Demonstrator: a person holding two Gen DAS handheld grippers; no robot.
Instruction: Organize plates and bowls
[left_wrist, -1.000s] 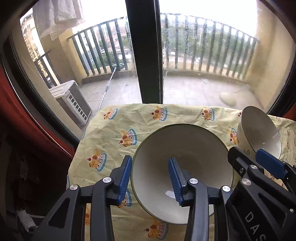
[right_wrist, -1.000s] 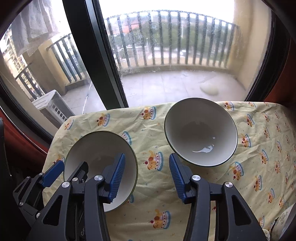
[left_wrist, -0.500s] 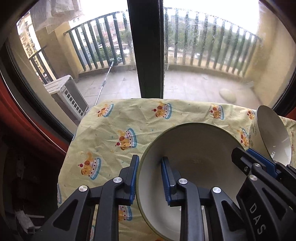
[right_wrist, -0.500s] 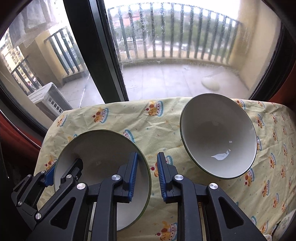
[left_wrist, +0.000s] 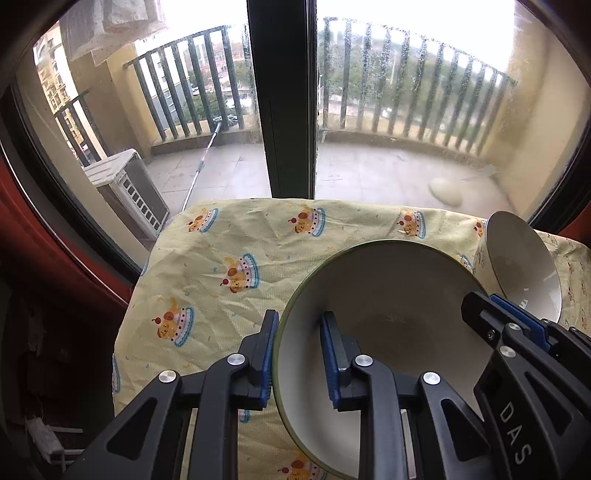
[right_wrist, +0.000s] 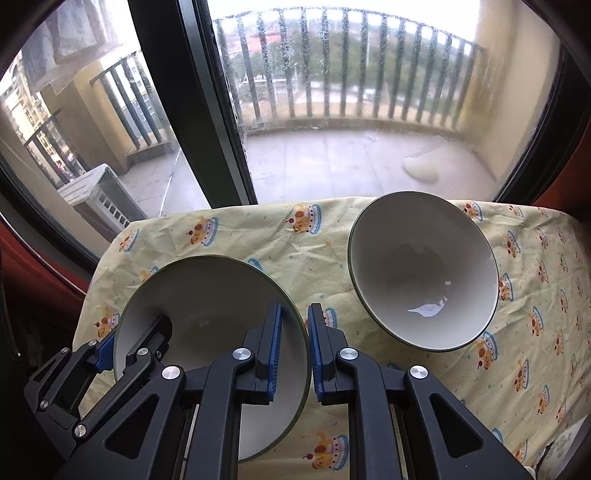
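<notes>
A white bowl with a green rim (left_wrist: 388, 306) is held tilted over the yellow tablecloth; both grippers grip it. My left gripper (left_wrist: 300, 354) is shut on its left rim, one finger inside and one outside. My right gripper (right_wrist: 294, 343) is shut on the same bowl's (right_wrist: 207, 302) right rim, and shows at the right of the left wrist view (left_wrist: 517, 332). A second white bowl (right_wrist: 421, 269) sits on the cloth to the right, also seen in the left wrist view (left_wrist: 521, 266).
The table with the yellow cartoon-print cloth (right_wrist: 317, 251) stands against a large window with a dark frame post (left_wrist: 288, 103). A balcony lies beyond. The table's left edge (left_wrist: 129, 317) drops beside a red wall.
Both grippers closed from open onto the near bowl's rim, left on its left side, right on its right side. The bowl has tipped and risen off the cloth.
</notes>
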